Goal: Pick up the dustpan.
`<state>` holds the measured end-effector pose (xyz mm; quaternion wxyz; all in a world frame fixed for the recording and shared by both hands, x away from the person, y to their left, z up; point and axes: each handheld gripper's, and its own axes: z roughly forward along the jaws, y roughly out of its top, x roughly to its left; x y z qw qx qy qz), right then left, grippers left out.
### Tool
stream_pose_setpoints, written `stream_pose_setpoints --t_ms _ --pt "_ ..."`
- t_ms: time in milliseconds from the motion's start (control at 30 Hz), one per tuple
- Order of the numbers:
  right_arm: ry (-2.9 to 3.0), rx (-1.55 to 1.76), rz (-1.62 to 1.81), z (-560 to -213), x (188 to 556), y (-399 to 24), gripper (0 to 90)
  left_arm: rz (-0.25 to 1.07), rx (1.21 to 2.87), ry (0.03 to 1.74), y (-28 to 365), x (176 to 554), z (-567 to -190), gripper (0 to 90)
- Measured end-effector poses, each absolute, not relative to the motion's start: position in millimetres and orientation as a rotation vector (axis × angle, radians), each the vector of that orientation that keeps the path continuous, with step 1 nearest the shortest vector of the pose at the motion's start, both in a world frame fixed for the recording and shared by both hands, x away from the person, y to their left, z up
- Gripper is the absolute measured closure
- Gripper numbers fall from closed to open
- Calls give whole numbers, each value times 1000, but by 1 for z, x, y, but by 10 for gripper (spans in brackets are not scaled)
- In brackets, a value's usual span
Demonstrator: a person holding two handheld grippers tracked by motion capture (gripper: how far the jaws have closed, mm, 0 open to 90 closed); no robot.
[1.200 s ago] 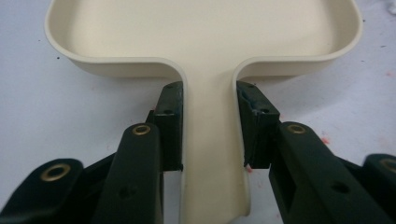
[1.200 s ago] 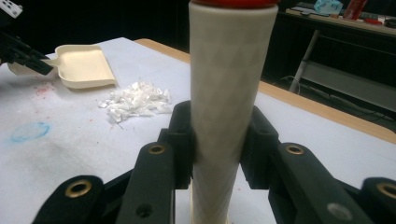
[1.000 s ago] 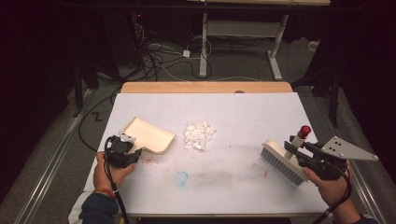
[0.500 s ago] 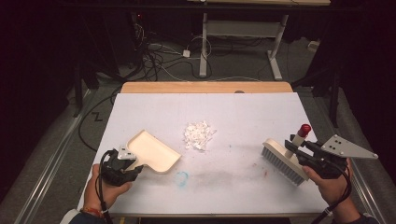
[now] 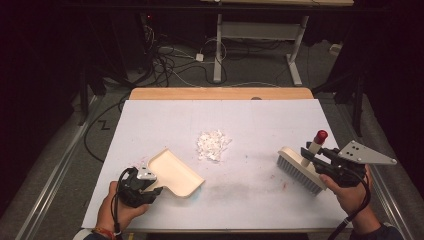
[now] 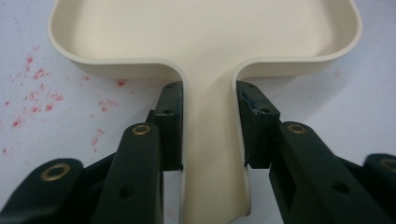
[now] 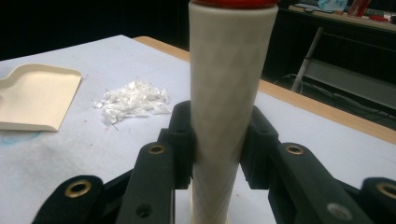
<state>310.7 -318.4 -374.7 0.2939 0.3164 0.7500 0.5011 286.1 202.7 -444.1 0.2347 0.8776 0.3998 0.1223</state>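
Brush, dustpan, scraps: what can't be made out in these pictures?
- Brush: in the right gripper view the top edge cuts off its red cap and the tongs hide its bristles.
- Dustpan: front lip cut off by the left gripper view's top edge.
- Scraps: single pieces too small to count.

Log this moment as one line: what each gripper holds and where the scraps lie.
left gripper: shut on dustpan handle | right gripper: shut on brush handle | paper scraps: piled mid-table, between dustpan and brush | sweeping: not yet begun
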Motion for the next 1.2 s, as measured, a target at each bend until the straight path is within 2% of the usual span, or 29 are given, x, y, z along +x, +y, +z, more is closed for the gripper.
stream_pose_setpoints --t_ms 1200 --pt "2019 832 1328 -373 315 -309 702 301 2425 1115 202 289 -456 638"
